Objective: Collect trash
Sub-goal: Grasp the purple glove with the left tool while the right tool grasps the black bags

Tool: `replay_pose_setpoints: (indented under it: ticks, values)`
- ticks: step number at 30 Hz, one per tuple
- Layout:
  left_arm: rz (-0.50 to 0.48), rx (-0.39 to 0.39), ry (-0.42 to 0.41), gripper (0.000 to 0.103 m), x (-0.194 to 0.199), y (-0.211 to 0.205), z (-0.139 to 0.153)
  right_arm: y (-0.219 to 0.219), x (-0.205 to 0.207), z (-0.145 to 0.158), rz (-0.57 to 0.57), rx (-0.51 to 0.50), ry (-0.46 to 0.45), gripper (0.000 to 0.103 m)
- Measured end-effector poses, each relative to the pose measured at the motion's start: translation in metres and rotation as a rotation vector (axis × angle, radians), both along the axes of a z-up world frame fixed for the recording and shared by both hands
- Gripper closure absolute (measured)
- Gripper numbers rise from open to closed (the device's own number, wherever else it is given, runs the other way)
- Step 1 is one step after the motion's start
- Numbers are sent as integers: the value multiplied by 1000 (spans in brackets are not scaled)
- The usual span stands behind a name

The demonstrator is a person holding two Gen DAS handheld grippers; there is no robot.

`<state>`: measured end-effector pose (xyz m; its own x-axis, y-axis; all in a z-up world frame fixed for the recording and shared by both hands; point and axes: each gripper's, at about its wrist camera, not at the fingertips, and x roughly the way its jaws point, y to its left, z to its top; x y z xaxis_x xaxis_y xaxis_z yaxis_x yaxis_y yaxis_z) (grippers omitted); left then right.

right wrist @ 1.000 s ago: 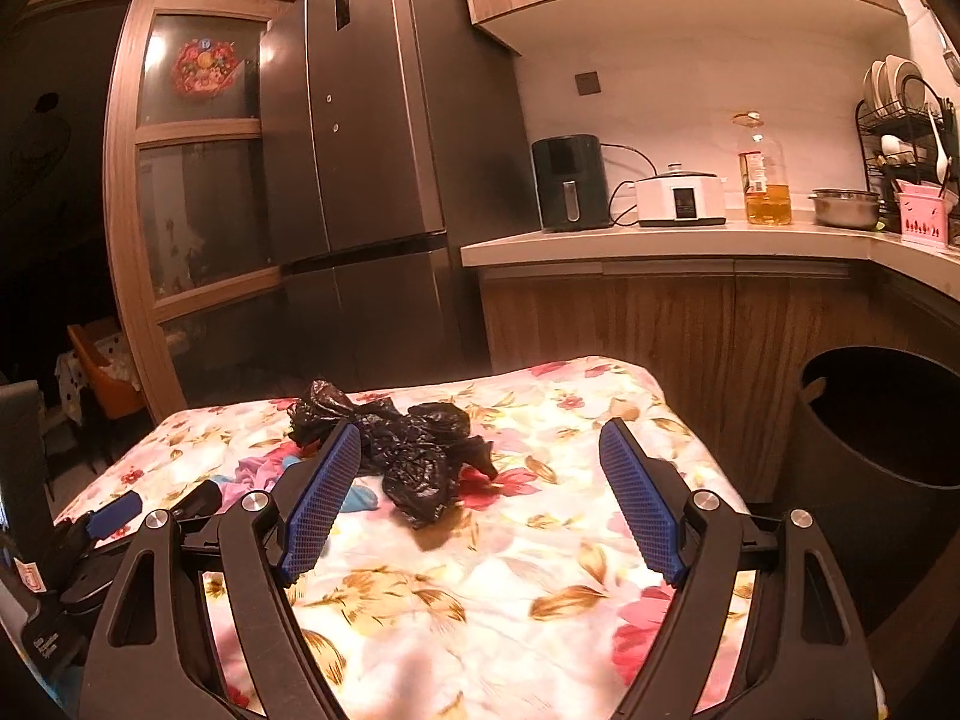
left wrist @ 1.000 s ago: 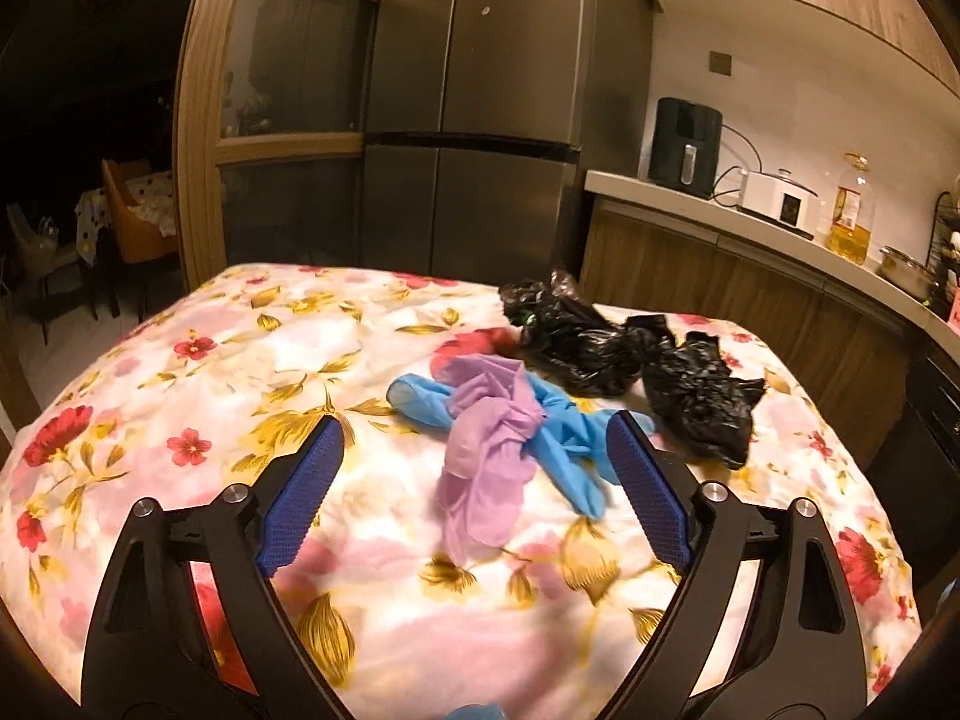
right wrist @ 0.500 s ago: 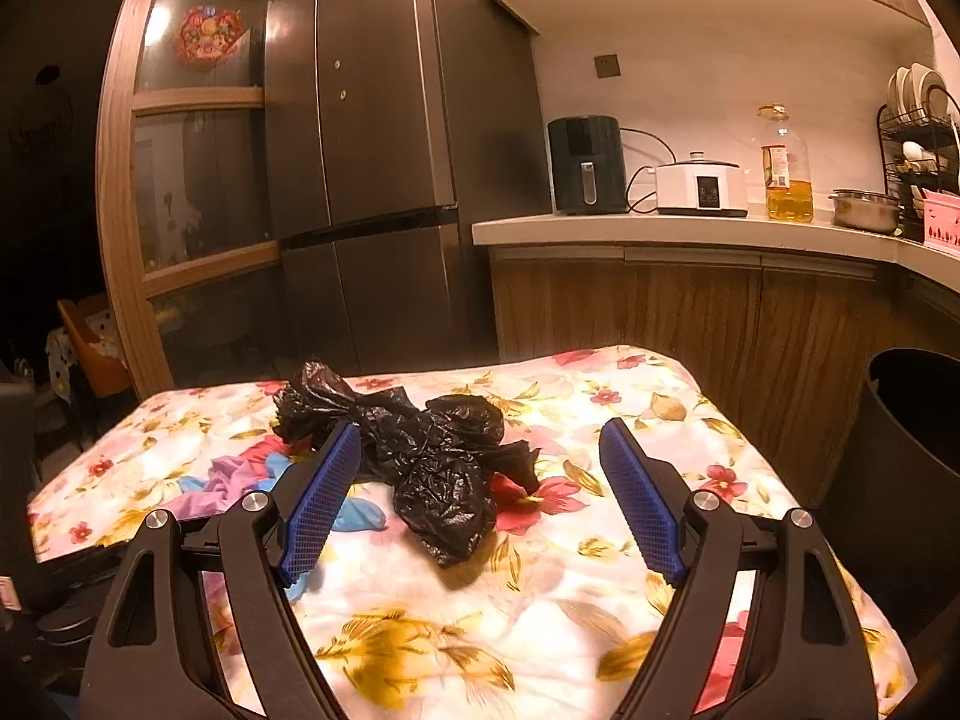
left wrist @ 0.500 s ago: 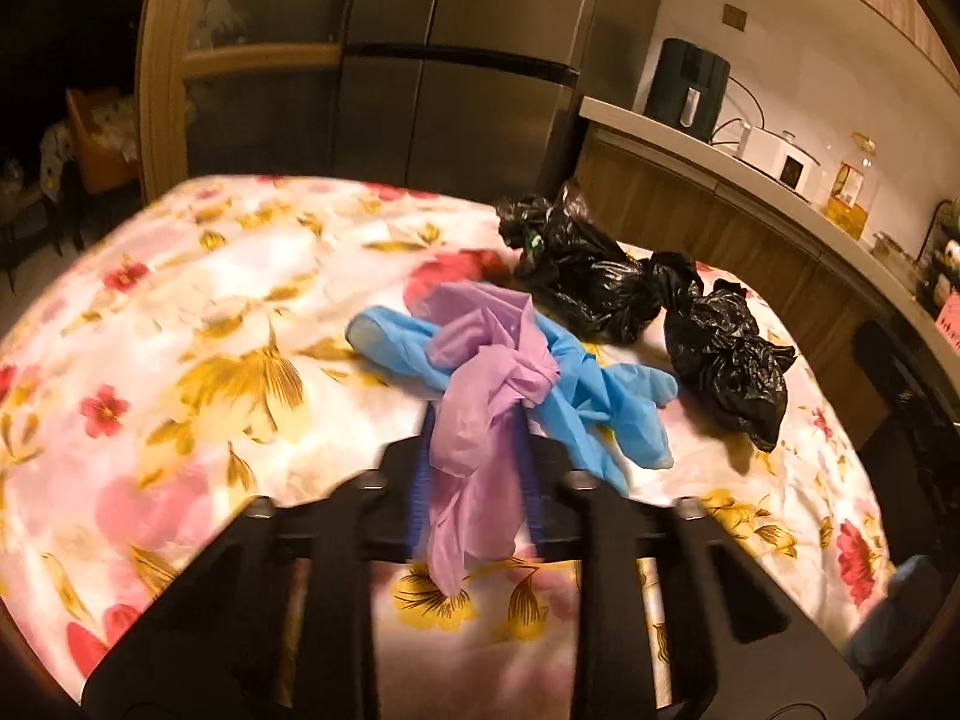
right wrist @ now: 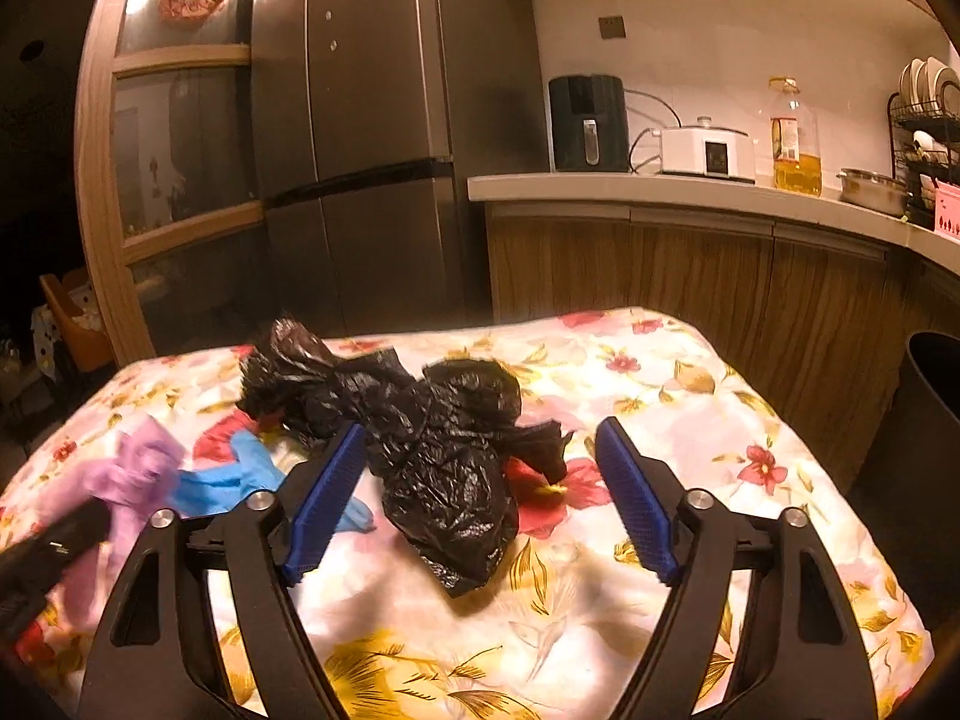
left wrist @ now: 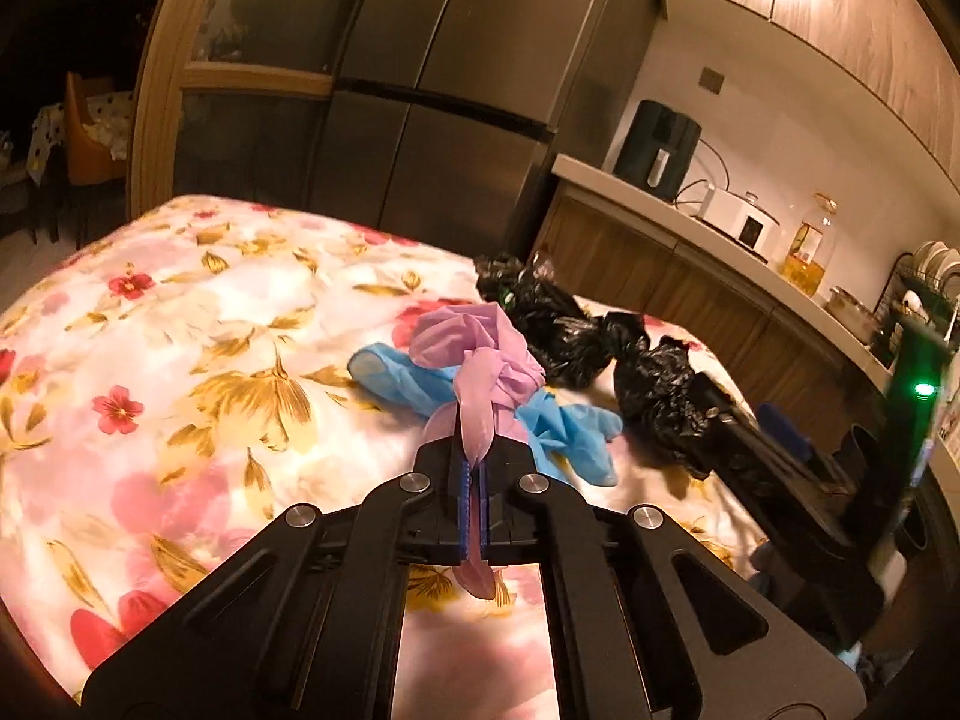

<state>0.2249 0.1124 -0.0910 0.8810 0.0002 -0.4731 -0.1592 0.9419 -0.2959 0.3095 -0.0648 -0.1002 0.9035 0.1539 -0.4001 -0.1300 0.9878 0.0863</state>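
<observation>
A purple glove lies bunched on the flowered tablecloth, over a blue glove. My left gripper is shut on the purple glove's cuff end, which hangs out behind the pads. Two crumpled black plastic bags lie just beyond. In the right wrist view the nearer black bag sits between the fingers of my right gripper, whose jaws are closing but stand apart from it. The purple glove and blue glove show at the left there.
A dark bin stands on the floor right of the table. Behind are a fridge and a counter with an air fryer, a cooker and an oil bottle. The table's edges drop off on all sides.
My left gripper went forward and shut on the purple glove, lifting its end. My right gripper moved closer and lower, so the black bag now lies between its fingers.
</observation>
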Motion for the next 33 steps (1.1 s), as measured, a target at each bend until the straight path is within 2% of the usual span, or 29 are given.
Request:
replay_pose_setpoints:
  ticks: [5, 8, 10, 11, 12, 13, 16, 25, 33]
  values:
    - [2, 53, -19, 103, -10, -5, 8, 1, 9, -10, 8, -5, 50, 38]
    - [6, 68, -14, 103, -14, -7, 9, 3, 14, -15, 30, -8, 84, 50]
    - [9, 64, -10, 103, -16, -6, 10, 4, 16, -16, 41, -6, 97, 69]
    - [12, 64, -10, 103, -18, -5, 11, 3, 16, -16, 50, 0, 104, 72]
    - [15, 66, -9, 103, -19, -5, 11, 3, 17, -16, 57, 6, 107, 80]
    - [17, 66, -9, 103, -20, -4, 11, 3, 17, -16, 65, 11, 110, 92]
    - [24, 66, -10, 103, -25, -2, 13, 2, 14, -14, 81, 25, 109, 99]
    - [29, 79, -27, 103, -36, -7, 21, -18, -20, 6, 81, 48, 25, 101]
    - [5, 91, -34, 103, -40, -26, 28, -48, -57, 20, 70, 68, -15, 101]
